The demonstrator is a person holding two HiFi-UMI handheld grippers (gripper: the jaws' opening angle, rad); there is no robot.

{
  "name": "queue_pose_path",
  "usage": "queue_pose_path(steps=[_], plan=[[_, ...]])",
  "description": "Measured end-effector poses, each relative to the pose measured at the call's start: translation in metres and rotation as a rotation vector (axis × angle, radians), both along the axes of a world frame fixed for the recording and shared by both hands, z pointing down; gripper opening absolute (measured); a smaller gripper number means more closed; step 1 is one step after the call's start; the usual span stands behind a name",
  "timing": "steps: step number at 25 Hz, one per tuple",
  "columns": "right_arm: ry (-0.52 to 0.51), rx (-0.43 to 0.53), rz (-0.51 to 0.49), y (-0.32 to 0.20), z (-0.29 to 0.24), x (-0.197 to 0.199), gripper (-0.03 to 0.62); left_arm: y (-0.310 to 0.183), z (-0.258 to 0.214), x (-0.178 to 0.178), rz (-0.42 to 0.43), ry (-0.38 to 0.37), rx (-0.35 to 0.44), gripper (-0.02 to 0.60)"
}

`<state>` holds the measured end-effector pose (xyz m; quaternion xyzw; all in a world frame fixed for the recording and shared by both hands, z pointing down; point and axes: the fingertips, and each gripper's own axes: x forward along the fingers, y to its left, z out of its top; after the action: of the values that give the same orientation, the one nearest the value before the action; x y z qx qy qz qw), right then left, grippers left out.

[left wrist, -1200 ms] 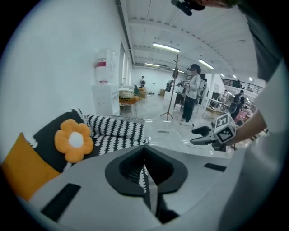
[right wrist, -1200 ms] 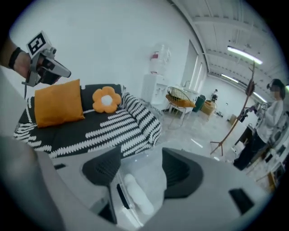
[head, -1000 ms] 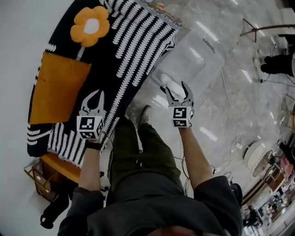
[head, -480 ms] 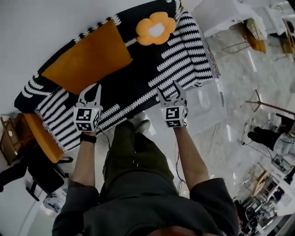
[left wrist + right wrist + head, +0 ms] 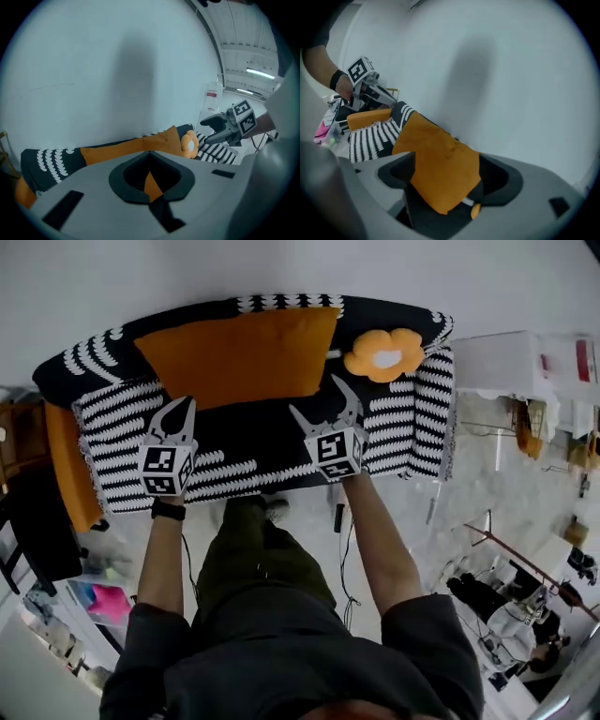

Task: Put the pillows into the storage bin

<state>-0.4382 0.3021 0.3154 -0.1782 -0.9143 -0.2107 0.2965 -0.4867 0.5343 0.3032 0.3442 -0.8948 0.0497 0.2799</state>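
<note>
A large orange square pillow leans on the back of a sofa draped in a black-and-white throw. To its right an orange flower-shaped pillow rests on the same sofa. My left gripper hovers open over the seat below the orange pillow's left part, with nothing in it. My right gripper hangs near that pillow's lower right corner. Its jaws are opening and nothing is between them. In the right gripper view the orange pillow lies straight ahead beyond the jaws. The storage bin is out of view.
A white wall rises behind the sofa. At the sofa's left end stands an orange piece of furniture. A white table is to the right, cables lie on the floor, and pink clutter sits at the lower left.
The view has swung from the clear bin on the floor to the sofa. Both grippers now face the orange pillow, and the right jaws stand wider.
</note>
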Motion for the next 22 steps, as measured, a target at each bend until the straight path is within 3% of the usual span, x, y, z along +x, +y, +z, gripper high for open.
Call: queue_pose_path(steps=[3, 14, 22], plan=[[0.045, 0.032, -0.112, 0.028, 0.014, -0.039, 0.446, 0.014, 0.011, -0.021, -0.040, 0.017, 0.008, 0.004], [0.141, 0.161, -0.361, 0.092, 0.083, -0.149, 0.449, 0.012, 0.055, -0.098, -0.053, 0.045, 0.031, 0.003], [0.268, 0.352, -0.575, 0.113, 0.151, -0.193, 0.449, 0.004, 0.093, -0.112, -0.040, 0.090, 0.032, 0.005]])
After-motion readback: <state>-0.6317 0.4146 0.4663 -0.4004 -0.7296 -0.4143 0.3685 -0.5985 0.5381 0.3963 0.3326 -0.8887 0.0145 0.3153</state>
